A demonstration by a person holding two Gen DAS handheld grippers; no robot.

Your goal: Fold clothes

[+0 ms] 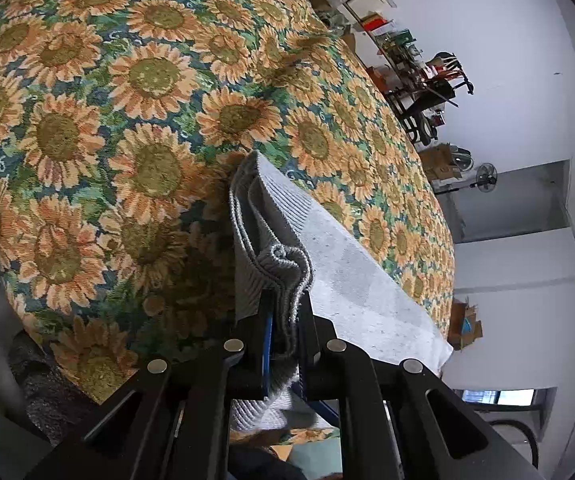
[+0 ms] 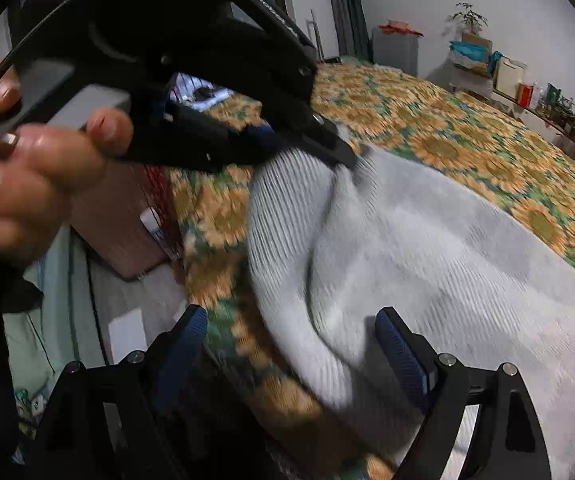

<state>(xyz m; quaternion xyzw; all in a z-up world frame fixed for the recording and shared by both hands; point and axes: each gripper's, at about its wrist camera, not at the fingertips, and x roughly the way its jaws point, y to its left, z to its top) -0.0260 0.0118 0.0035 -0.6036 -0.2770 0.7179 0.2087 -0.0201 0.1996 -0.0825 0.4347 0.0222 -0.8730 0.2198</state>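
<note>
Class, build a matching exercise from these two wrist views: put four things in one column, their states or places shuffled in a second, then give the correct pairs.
Things:
1. left gripper
2. right gripper
3. grey knit garment
4. sunflower bedspread

States:
A. lies under the garment
B. fingers spread apart, nothing between them pinched
C. clamped on a ribbed hem
D. held at one edge, draped over the bed

Pairs: 1-C, 2-B, 3-D, 4-A

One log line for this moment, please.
left gripper: shut on grey sweater ribbed hem | right gripper: open over sweater | surface: sunflower bedspread
</note>
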